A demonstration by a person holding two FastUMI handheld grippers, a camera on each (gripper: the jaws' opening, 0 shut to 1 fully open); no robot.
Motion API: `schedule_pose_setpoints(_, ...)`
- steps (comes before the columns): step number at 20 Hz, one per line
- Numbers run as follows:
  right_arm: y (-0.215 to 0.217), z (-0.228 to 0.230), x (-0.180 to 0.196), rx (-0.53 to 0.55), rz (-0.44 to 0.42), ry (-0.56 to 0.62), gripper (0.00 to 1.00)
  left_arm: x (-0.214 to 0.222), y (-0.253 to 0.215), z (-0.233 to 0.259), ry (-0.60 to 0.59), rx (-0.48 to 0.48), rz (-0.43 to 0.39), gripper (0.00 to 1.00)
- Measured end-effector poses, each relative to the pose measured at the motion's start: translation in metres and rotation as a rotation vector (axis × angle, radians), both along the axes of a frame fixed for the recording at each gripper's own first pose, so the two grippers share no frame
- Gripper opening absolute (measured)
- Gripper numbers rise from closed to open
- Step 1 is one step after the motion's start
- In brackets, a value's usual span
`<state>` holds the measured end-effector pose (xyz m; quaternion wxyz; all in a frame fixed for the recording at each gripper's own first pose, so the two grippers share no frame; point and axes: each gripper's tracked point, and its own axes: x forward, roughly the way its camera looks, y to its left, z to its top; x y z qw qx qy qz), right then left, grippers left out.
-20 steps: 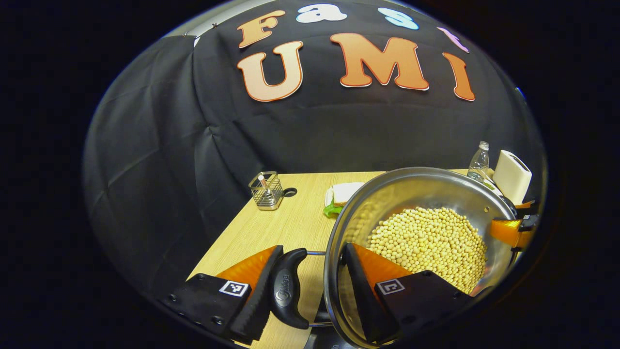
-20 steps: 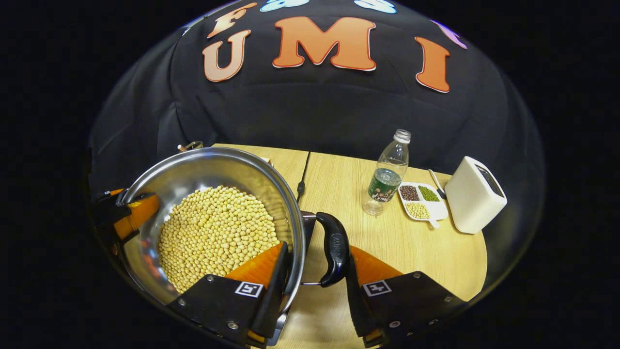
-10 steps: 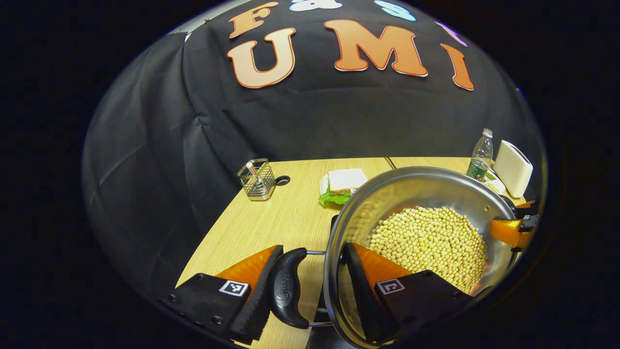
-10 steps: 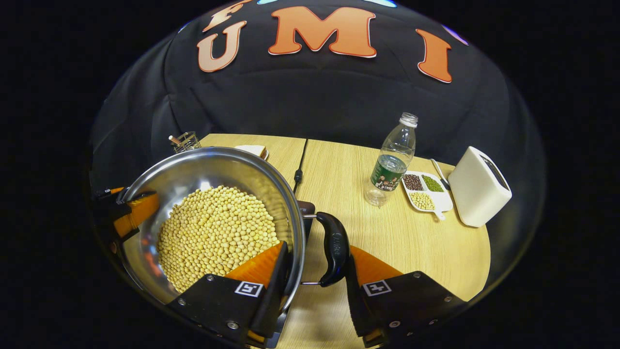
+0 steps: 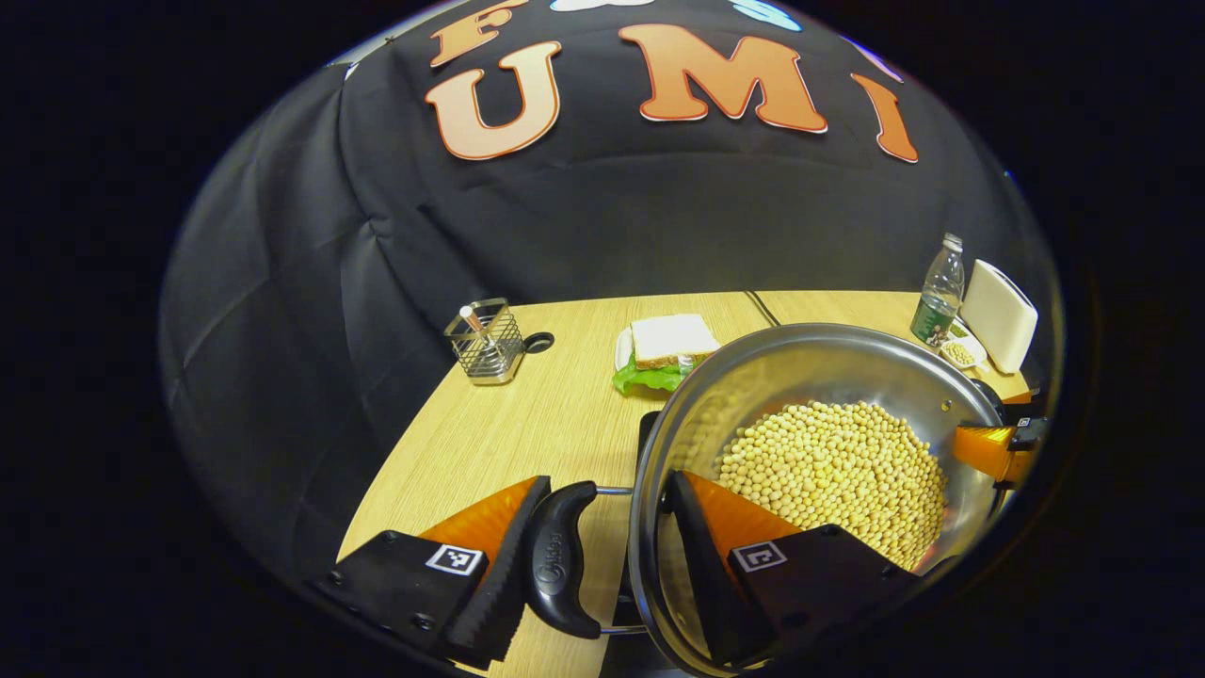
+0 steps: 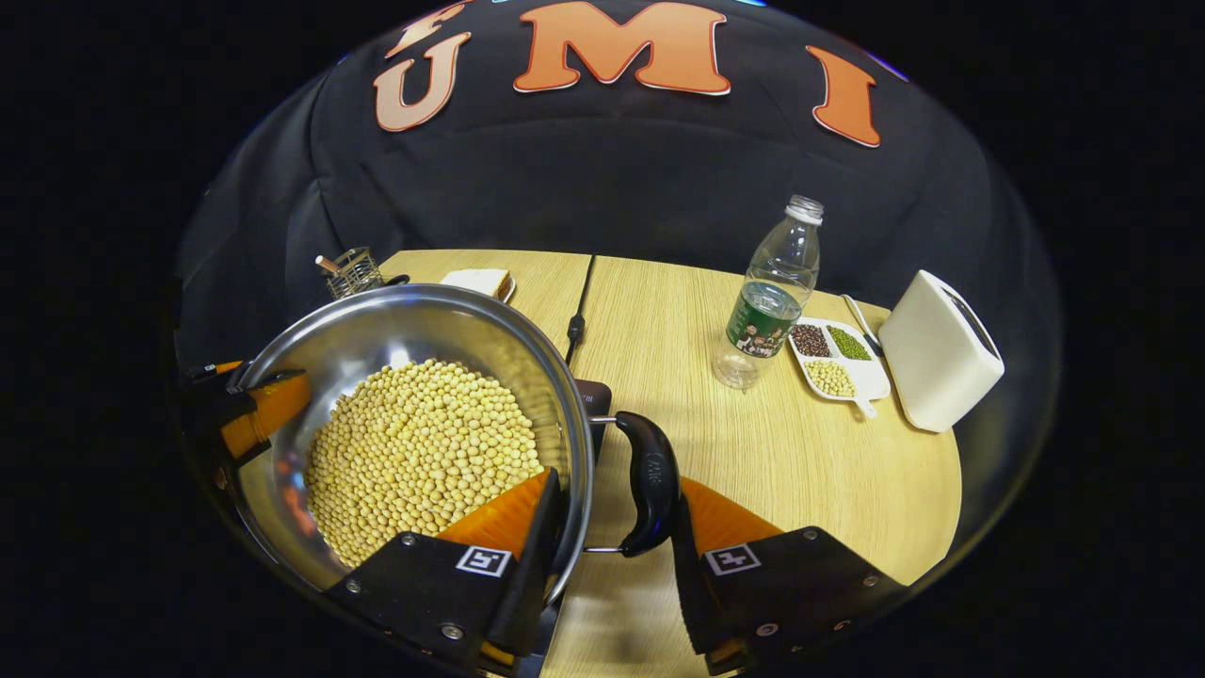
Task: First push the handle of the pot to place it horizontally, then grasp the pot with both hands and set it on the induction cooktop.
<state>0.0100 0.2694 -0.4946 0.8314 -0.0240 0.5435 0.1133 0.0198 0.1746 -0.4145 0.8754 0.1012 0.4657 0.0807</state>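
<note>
— Pot [image 5: 828, 377], where is it?

— I see the steel pot, full of pale beans [image 6: 424, 452], held above the wooden tabletop [image 6: 753, 452], a dark slab just under its rim.

— And the claws?

— My left claw [image 5: 598, 565] pinches one black side handle [image 5: 557, 565] against the pot wall. My right claw [image 6: 612, 546] pinches the opposite handle [image 6: 651, 485] likewise, one finger inside the rim, one outside.
</note>
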Motion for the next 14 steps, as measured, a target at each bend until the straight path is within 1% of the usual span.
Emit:
schedule_pose_setpoints(1,0.0016,-0.0018,0.0006,-0.001,0.001,0.001,0.6,-0.0002,-0.0003,-0.0017,0.004,-0.003,0.001,0.84)
schedule_pose_setpoints(2,0.0028,-0.0044,0.0006,-0.002,0.001,0.004,0.6,-0.0008,-0.0006,-0.0029,0.008,-0.005,0.003,0.84)
schedule_pose_setpoints(3,0.003,-0.0051,0.0001,-0.004,0.0,0.008,0.6,-0.0014,-0.001,-0.0031,0.011,-0.007,0.005,0.81)
schedule_pose_setpoints(7,0.0049,-0.0072,0.0024,-0.015,0.007,-0.004,0.6,-0.0027,-0.0012,-0.0059,0.016,-0.025,0.017,0.81)
schedule_pose_setpoints(8,0.0048,-0.007,0.0027,-0.017,0.009,-0.005,0.55,-0.0034,0.0006,-0.0062,0.019,-0.027,0.019,0.81)
schedule_pose_setpoints(9,0.0045,-0.0071,0.0028,-0.021,0.013,-0.008,0.6,-0.0034,0.0007,-0.0055,0.016,-0.032,0.021,0.81)
schedule_pose_setpoints(10,0.0046,-0.0063,0.0036,-0.023,0.013,-0.013,0.6,-0.0053,0.0014,-0.0055,0.018,-0.038,0.023,0.78)
schedule_pose_setpoints(11,0.0051,-0.0063,0.0049,-0.028,0.016,-0.021,0.6,-0.006,0.0021,-0.0054,0.018,-0.046,0.027,0.78)
schedule_pose_setpoints(12,0.0061,-0.0059,0.0053,-0.034,0.02,-0.025,0.6,-0.0065,0.003,-0.0062,0.02,-0.053,0.029,0.81)
schedule_pose_setpoints(14,0.0062,-0.005,0.006,-0.045,0.027,-0.034,0.6,-0.0088,0.0039,-0.0071,0.02,-0.065,0.035,0.82)
